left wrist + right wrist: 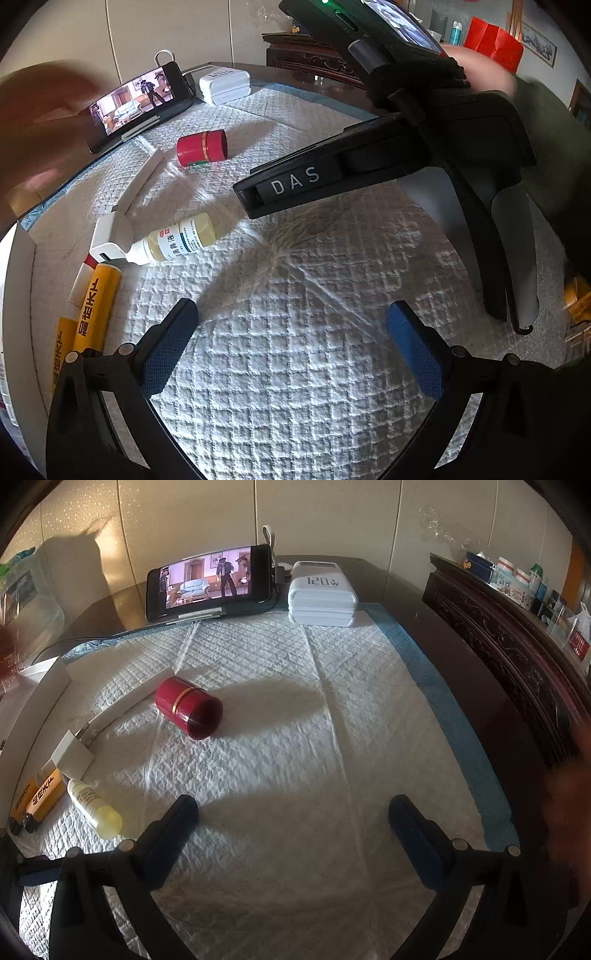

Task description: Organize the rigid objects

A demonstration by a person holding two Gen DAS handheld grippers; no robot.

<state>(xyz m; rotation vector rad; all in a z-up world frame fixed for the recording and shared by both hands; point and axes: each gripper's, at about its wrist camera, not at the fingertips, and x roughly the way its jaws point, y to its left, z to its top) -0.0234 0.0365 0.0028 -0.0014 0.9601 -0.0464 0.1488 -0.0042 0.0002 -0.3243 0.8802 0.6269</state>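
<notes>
phone behind cup | bottle left-front | power bank right of phone

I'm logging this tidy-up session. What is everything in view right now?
red canister: 1, red with gold band, lying mid-pad
dropper bottle: 1, pale yellow, lying left on pad
yellow tubes: 2, yellow, left edge
white charger: 1, white, left, by the bottle
phone: 1, black, playing video, propped at back
power bank: 1, white, back, beside phone
pad: 1, white, blue-edged, covering table
left gripper: open, empty
right gripper: open, empty
</notes>
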